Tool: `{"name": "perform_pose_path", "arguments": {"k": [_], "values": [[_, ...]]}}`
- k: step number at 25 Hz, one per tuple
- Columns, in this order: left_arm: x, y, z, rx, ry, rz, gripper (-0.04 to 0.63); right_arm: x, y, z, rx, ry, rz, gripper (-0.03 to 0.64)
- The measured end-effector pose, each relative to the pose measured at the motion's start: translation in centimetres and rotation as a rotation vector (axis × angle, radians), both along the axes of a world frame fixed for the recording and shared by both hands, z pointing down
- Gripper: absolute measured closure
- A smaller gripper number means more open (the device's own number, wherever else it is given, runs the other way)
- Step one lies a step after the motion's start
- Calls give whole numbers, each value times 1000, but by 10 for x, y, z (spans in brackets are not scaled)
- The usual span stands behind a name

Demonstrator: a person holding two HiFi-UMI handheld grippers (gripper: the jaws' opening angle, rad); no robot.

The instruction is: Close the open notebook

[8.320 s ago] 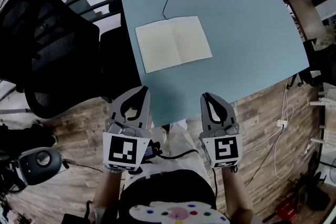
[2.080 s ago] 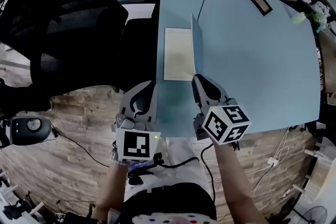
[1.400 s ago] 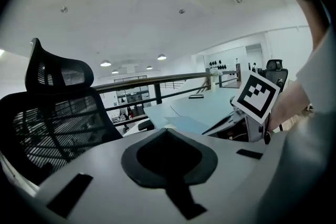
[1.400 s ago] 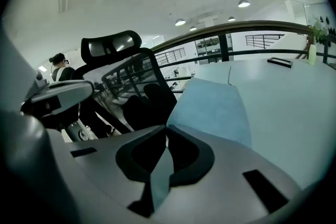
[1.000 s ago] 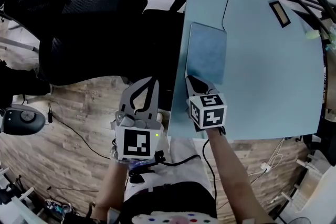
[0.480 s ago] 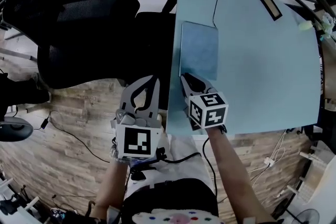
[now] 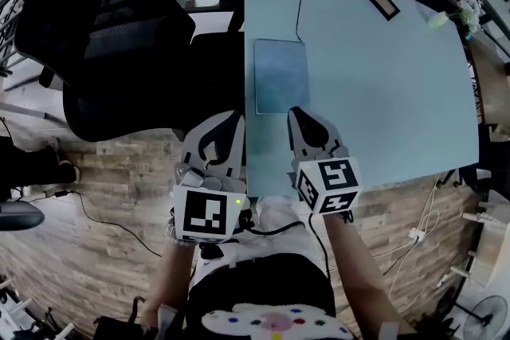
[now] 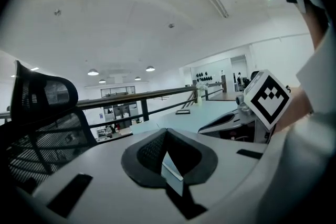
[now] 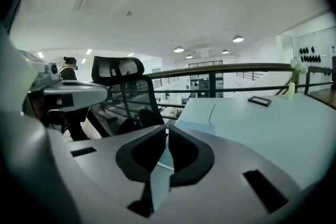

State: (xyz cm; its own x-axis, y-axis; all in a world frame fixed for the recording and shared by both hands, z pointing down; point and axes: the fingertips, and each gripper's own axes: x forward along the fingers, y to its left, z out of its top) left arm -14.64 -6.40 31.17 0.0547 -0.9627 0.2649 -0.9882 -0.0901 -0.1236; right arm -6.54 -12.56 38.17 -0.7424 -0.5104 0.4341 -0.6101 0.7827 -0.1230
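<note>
The notebook (image 7: 280, 76) lies closed on the light blue table (image 7: 382, 91), near its left edge, with the blue-grey cover up. My right gripper (image 7: 297, 115) hangs just in front of the notebook's near edge, shut and empty, not touching it. In the right gripper view the jaws (image 9: 165, 132) meet, with the notebook (image 9: 197, 122) low beyond them. My left gripper (image 7: 233, 118) is shut and empty, beside the table's left edge and off the notebook. The left gripper view shows its tips (image 8: 166, 131) together and pointing over the table.
A black mesh office chair (image 7: 103, 28) stands left of the table. On the table's far part lie a thin black cord (image 7: 299, 5), a small dark frame (image 7: 381, 2) and a little flower vase (image 7: 446, 16). A railing (image 9: 210, 68) runs behind. Cables trail on the wooden floor (image 7: 414, 235).
The notebook was open, its cover stood upright two seconds ago, and it has lain closed since one second ago. Both grippers have risen and drawn back, the right one off the table.
</note>
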Motion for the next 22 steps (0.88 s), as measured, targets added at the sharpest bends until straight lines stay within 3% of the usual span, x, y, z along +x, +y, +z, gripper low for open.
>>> {"name": "perform_pose_path", "arguments": {"k": [7, 15, 22], "values": [[13, 14, -25, 32, -8, 51, 578, 27, 22, -46, 125, -18, 24, 574], [16, 35, -33, 34, 9, 53, 578, 50, 48, -76, 167, -64, 53, 575], [18, 44, -46, 57, -32, 72, 579, 60, 56, -96, 230, -62, 56, 575]]}}
